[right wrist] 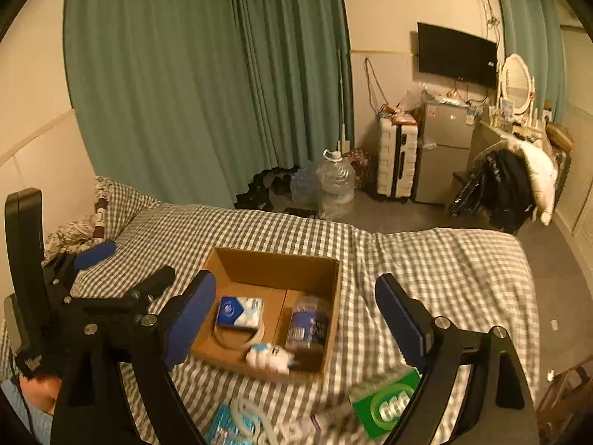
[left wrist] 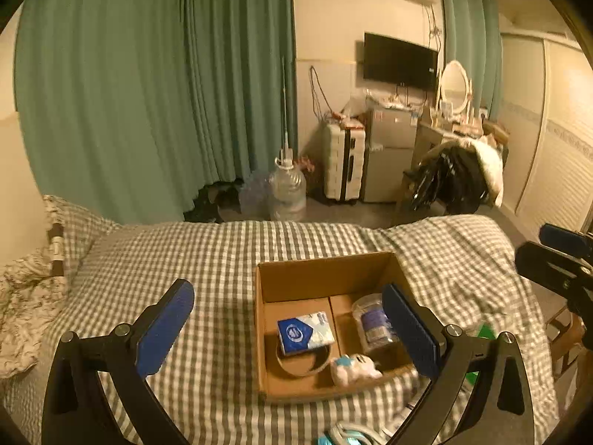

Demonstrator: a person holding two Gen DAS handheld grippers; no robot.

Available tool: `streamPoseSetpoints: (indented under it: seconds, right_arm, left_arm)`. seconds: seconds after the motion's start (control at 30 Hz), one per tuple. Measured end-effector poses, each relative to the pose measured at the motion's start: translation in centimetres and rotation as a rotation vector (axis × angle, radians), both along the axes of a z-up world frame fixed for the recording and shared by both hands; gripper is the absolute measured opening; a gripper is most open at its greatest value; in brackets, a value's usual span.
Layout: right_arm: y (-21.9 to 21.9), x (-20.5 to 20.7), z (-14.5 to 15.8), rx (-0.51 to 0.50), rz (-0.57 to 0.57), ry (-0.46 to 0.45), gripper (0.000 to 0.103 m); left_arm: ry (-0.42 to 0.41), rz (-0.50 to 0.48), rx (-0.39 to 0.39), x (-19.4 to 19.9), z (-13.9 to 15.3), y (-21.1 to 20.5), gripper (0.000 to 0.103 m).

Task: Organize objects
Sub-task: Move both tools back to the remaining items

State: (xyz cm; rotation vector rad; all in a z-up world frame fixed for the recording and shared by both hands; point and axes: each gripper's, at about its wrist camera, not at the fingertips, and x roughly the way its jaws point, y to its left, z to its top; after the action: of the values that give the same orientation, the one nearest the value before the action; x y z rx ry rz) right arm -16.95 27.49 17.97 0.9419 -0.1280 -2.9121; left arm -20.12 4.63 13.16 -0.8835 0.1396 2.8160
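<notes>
Above the bed [right wrist: 426,259], I held both the left gripper [left wrist: 289,319] and right gripper [right wrist: 296,311] empty with fingers apart, the box [right wrist: 274,259] already held several items, and I judged the green pack [right wrist: 385,404] needed grasping next.

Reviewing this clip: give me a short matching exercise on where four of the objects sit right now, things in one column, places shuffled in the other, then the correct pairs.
Things:
1. tissue pack
2. clear jar
3. white plush toy
4. green box

Places:
A. on the checked bedspread, outside the cardboard box
B. left half of the cardboard box, lying over a ring
C. right half of the cardboard box
D. at the box's near edge

Pairs: 1-B, 2-C, 3-D, 4-A
</notes>
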Motion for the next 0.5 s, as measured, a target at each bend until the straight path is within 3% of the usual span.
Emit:
streamPoseSetpoints:
  seconds: [0.13,0.27,0.37,0.5]
  right_arm:
    - [-0.3,5.5,2.1,0.023,-0.006,0.022,0.094]
    - [-0.6,9.5,1.1,0.03,-0.018,0.004,0.095]
    - [-0.7,11.7,-2.0,0.033,-0.083,-0.055,0.095]
    - [-1.0,13.4,-8.3,-0.008,-0.107,-0.125,0.095]
  left_arm:
    - [0.02,0.007,-0.008,4.2,1.4,-1.2,0.103]
    - [-0.005,0.012,-0.021,7.5,-0.4,-2.2,0.103]
    - [-0.062,0.008,-0.004,9.3,-3.3,-2.8,0.103]
    - [-0.157,0.032,0.077,10.6,-8.8,-4.5,0.103]
